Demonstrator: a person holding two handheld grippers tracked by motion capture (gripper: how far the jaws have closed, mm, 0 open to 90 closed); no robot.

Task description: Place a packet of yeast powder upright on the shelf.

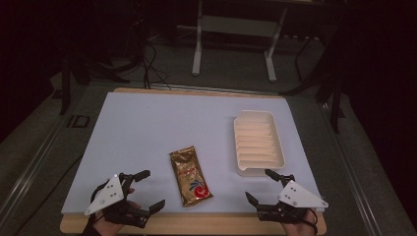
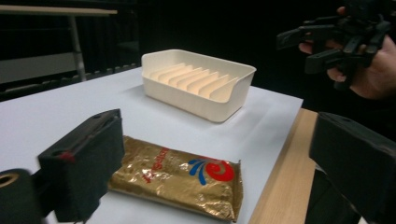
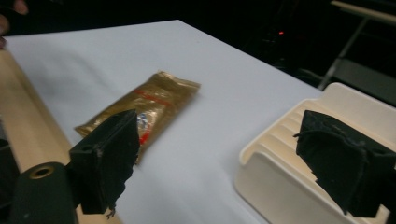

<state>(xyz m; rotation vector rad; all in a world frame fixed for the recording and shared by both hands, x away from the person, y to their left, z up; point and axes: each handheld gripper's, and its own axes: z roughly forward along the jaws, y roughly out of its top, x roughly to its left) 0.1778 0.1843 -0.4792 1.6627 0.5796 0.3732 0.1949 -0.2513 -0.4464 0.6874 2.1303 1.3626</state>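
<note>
Left gripper [image 1: 149, 190] sits at the near left edge of the table, jaws spread wide, nothing between them. It is held by a hand [image 1: 110, 223] at the bottom edge of the high view. Its jaws point toward the gold packet [image 1: 190, 175], close to it but not touching.

Right gripper [image 1: 259, 185] sits at the near right edge, jaws also wide apart and empty. One jaw tip is just beside the near end of the cream tray [image 1: 258, 142]; the other is lower, over the white mat [image 1: 147, 128]. No contact with tray or packet can be made out.

Gold packet lies flat on the white mat, between the two grippers, long axis running away from the person and slightly tilted. Red and blue swirl print sits at its near end. In the left gripper view the packet [image 2: 182, 179] lies low between the two black jaws, with the tray [image 2: 198, 84] behind it and the right gripper [image 2: 303, 46] upper right in a hand [image 2: 373, 70], raised above the table edge.

Cream tray is ribbed inside, empty, on the right part of the mat, well apart from the packet. In the right gripper view the tray [image 3: 289, 154] is under the right jaw and the packet [image 3: 149, 105] is beyond the left jaw.

Wooden table edge [image 1: 196, 223] shows below the mat. White desk legs [image 1: 198, 44] stand on the floor behind.
</note>
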